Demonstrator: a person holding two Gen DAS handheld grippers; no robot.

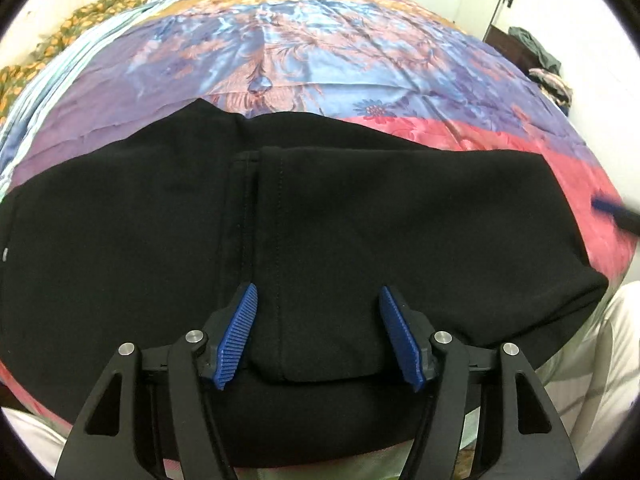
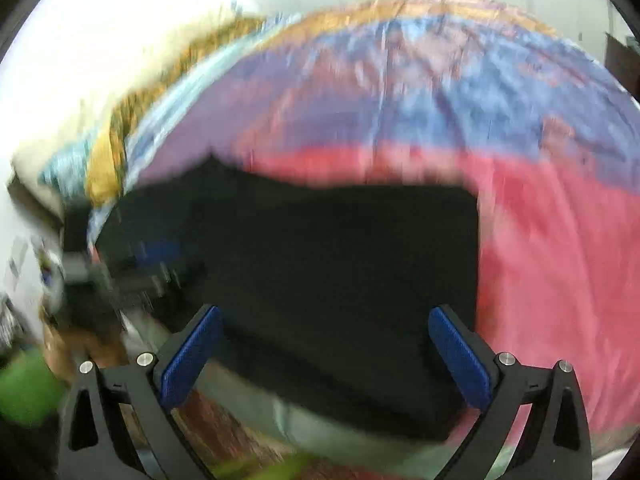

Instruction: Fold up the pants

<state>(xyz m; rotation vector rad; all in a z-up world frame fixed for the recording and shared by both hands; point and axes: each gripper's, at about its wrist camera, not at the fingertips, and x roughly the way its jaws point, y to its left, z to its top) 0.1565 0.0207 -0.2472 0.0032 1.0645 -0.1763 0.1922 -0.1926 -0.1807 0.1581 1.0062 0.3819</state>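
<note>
The black pants [image 1: 320, 220] lie folded in layers on the colourful bedsheet [image 1: 304, 52], near the bed's front edge. My left gripper [image 1: 318, 298] is open just above the pants, its blue pads either side of a folded flap with a seam. Nothing is between its jaws. The right gripper's blue tip [image 1: 612, 210] shows at the far right of the left wrist view. In the right wrist view, which is blurred, my right gripper [image 2: 326, 318] is open and empty above the pants [image 2: 320, 264]. The left gripper [image 2: 132, 268] appears as a blurred dark shape at the left.
The bedsheet [image 2: 540, 220] is red near the front and blue and purple further back. A floral blanket [image 1: 60, 36] lies along the bed's left side. Clothes [image 1: 536, 52] are heaped on furniture at the back right. The person's light trousers [image 1: 592, 360] show below the bed edge.
</note>
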